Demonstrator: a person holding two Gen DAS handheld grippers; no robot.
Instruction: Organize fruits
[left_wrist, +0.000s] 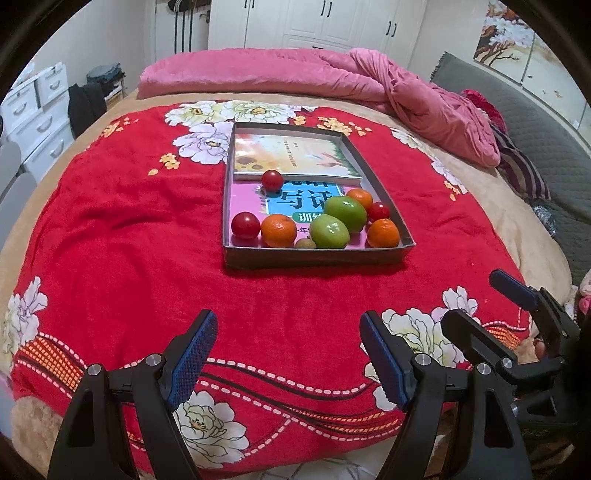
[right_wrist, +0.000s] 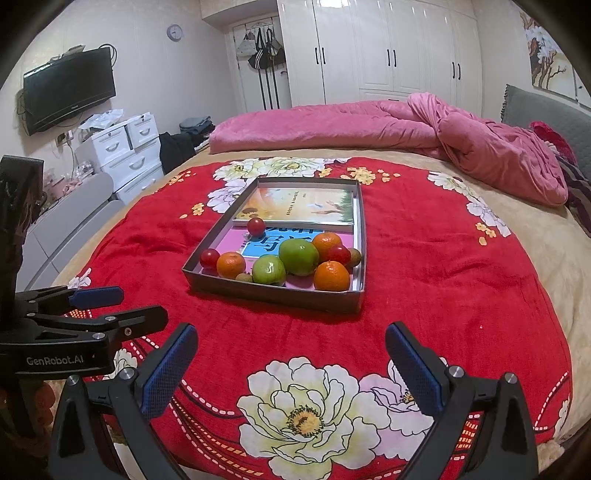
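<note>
Fruits (right_wrist: 299, 256) fill tray (right_wrist: 273, 295); both tools (left_wrist: 288, 354) (right_wrist: 291, 365) gape empty, one marked "GenRobot.AI".

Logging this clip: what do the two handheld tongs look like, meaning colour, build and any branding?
Both the left tongs and right tongs are matte black plastic with two angular fingers, silver round pivot bolts and blue cross-hatched pads. The left unit's side reads "GenRobot.AI" in white in the right wrist view. No cables or sleeves are visible.

Fruits (right_wrist: 299, 256) in tray (right_wrist: 273, 293); right tool (right_wrist: 291, 363) spread, empty, near.
</note>
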